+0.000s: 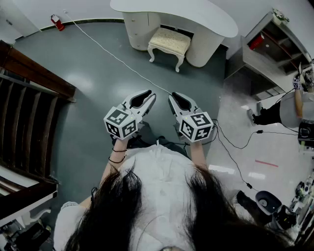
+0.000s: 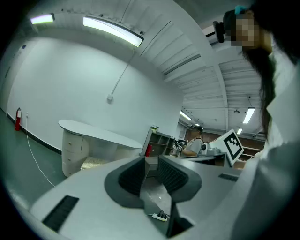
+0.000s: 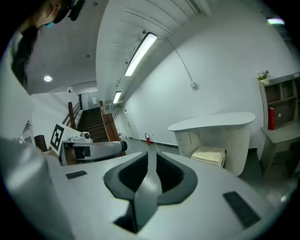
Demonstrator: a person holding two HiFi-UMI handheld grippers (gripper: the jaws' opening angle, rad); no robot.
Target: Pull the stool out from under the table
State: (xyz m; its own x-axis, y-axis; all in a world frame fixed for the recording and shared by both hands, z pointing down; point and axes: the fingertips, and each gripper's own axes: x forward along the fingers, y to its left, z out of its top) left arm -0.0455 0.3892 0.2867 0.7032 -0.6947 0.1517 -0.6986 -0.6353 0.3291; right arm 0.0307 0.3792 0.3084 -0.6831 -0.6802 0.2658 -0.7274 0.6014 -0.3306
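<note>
We're holding the left gripper [image 1: 148,94] and right gripper [image 1: 173,96] clenched and empty, well apart from the stool [image 1: 169,43], partly under the counter [image 1: 186,12]. Probably best: walk close, open jaws, grab the seat frame, pull straight.

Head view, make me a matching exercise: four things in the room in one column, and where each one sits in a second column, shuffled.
Things:
1. cream cushioned stool
2. red fire extinguisher
3. dark wooden stair railing
4. thin white cable

Places:
A. along the left edge of the view
B. running across the grey floor
C. partly under the white curved table
D. in the top left corner of the view

Pairs: 1-C, 2-D, 3-A, 4-B
</note>
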